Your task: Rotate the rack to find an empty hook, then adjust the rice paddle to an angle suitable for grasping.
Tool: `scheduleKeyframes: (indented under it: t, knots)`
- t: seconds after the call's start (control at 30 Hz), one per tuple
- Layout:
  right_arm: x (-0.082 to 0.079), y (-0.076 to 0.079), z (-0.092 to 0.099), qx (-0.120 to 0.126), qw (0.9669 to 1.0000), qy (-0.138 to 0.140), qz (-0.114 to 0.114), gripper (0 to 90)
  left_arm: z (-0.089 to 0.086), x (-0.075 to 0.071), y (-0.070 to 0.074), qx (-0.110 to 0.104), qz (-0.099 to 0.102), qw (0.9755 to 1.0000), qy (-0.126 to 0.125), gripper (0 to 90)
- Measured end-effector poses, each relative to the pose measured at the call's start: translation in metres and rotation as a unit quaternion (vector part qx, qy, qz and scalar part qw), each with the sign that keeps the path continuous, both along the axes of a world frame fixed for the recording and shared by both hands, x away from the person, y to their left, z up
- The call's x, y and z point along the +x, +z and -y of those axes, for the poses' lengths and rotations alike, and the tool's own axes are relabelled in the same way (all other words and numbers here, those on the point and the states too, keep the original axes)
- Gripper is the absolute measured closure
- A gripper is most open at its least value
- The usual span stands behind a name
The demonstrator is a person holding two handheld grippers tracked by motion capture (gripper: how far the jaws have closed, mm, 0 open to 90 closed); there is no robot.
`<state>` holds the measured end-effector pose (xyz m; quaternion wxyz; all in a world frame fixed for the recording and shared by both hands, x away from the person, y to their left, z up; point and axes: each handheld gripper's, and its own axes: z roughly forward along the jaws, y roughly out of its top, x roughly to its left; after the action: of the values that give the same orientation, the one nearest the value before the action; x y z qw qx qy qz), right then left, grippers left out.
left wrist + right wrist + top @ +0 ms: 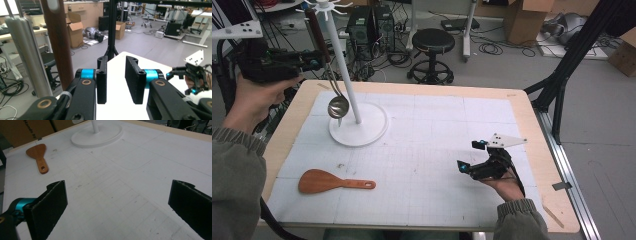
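At the upper left the left gripper point(314, 62) is parting its empty jaws beside the ladle point(332, 80) hanging on the white stand point(357, 125), risking knocking it loose, while the right gripper point(474, 156) is resting open-jawed on the surface point(437, 135) at lower right.

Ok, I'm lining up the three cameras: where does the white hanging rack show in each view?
High view: the white rack stands at the mat's upper left, its pole rising to the top edge.
Left gripper view: its pole is the pale upright bar at far left, beside the brown ladle handle.
Right gripper view: its round base sits at top centre.
Shared landmark: the white gridded mat.
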<state>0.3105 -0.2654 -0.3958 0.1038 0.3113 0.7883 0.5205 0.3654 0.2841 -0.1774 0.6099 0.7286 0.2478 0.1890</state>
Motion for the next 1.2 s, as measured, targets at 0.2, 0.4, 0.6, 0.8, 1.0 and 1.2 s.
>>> scheduleKeyframes:
  t: [0.2, 0.4, 0.6, 0.8, 1.0, 1.2]
  knots:
    - [0.000, 0.000, -0.001, -0.003, 1.0000, 0.002, 0.001, 1.3, -0.003, -0.008, -0.016, 0.010, -0.007, 0.9999, -0.012, 66.3]
    - [-0.001, -0.001, -0.003, -0.005, 1.0000, 0.005, -0.002, 1.3, -0.002, -0.017, -0.033, 0.029, -0.012, 0.9992, -0.025, 64.0]
    - [-0.002, -0.002, -0.005, -0.006, 1.0000, 0.006, -0.005, 1.3, -0.001, -0.023, -0.050, 0.041, -0.016, 0.9983, -0.038, 61.4]
    - [-0.002, -0.003, -0.006, -0.010, 0.9999, 0.009, -0.005, 1.3, 0.000, -0.032, -0.070, 0.056, -0.026, 0.9957, -0.069, 57.9]
    - [-0.003, -0.003, -0.008, -0.016, 0.9998, 0.015, -0.003, 1.3, -0.001, -0.043, -0.090, 0.067, -0.026, 0.9938, -0.085, 54.0]
    - [-0.003, -0.004, -0.009, -0.020, 0.9997, 0.014, -0.002, 1.3, -0.001, -0.052, -0.111, 0.085, -0.028, 0.9913, -0.096, 49.5]
